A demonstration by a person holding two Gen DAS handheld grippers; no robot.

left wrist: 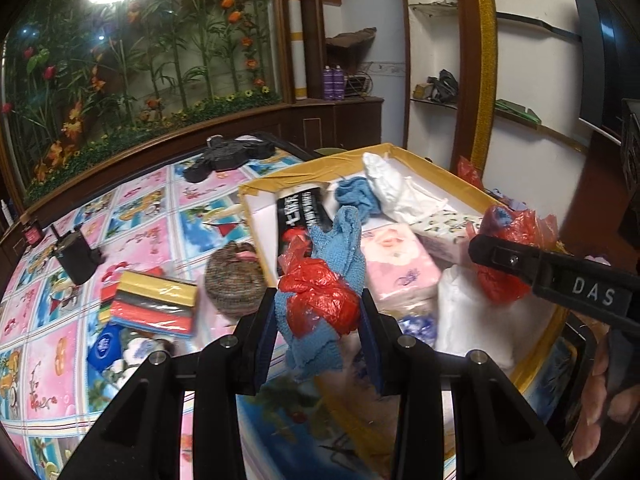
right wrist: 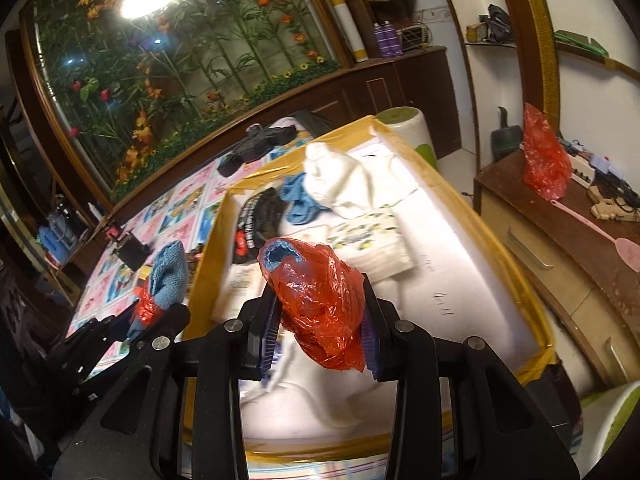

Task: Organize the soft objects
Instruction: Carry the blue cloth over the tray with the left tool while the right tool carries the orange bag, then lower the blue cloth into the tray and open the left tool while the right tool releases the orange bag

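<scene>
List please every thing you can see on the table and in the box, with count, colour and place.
blue cloth with red plastic: one, blue and red, held in the left gripper
red plastic bag: one, red with blue inside, held in the right gripper
box: one, white inside with a yellow taped rim, on the table
white bags: some, white, far end of the box
blue cloth: one, blue, in the box beside the white bags
pink pack: one, pink, in the box
knitted round item: one, brownish, on the table left of the box
striped pack: one, yellow, grey and red, on the table
left gripper: shut on the cloth
right gripper: shut on the bag
</scene>
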